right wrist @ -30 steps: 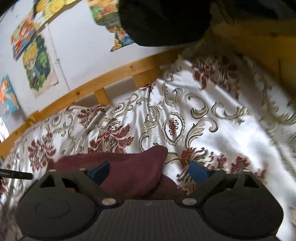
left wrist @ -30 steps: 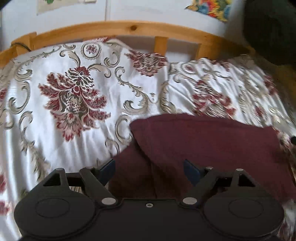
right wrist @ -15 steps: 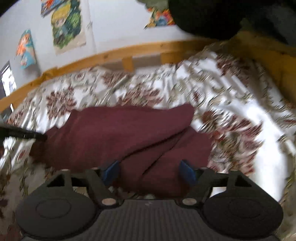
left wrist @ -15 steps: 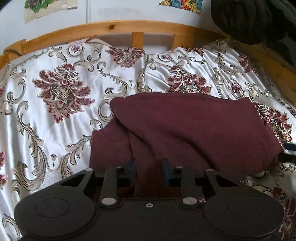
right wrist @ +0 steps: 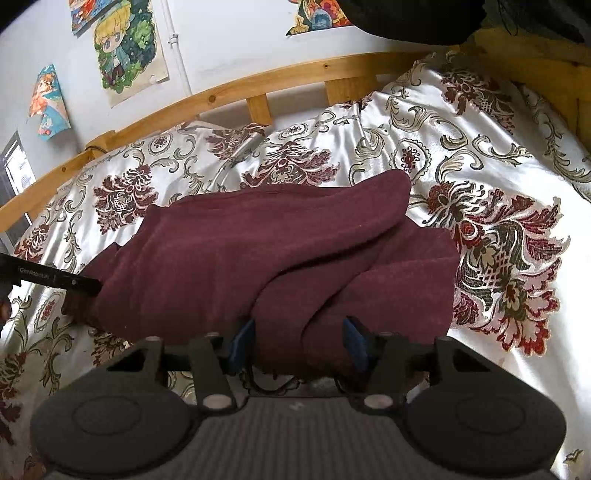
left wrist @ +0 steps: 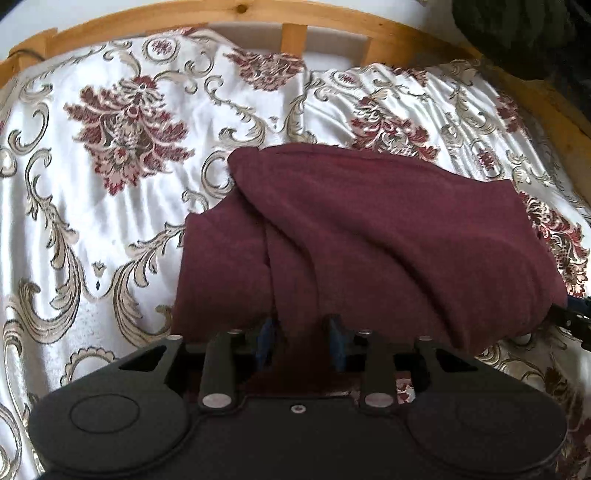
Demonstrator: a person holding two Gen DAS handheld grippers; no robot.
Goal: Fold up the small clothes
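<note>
A dark maroon garment (left wrist: 369, 236) lies bunched and partly folded on the patterned bedspread; it also shows in the right wrist view (right wrist: 280, 258). My left gripper (left wrist: 301, 341) is shut on the garment's near left edge, cloth pinched between its blue pads. My right gripper (right wrist: 297, 341) straddles the garment's near right edge with its blue pads partly closed around a thick fold of cloth. The left gripper's tip (right wrist: 55, 278) shows at the left of the right wrist view, and the right gripper's tip (left wrist: 574, 317) at the right of the left wrist view.
A white satin bedspread (left wrist: 110, 206) with red and gold floral print covers the bed. A wooden bed rail (right wrist: 229, 92) runs along the far side. Posters (right wrist: 127, 48) hang on the wall. A dark bundle (left wrist: 517, 33) sits at the far right corner.
Both grippers came down to the garment's near edge. The left jaws closed from wide open onto the cloth. The right jaws narrowed around a fold.
</note>
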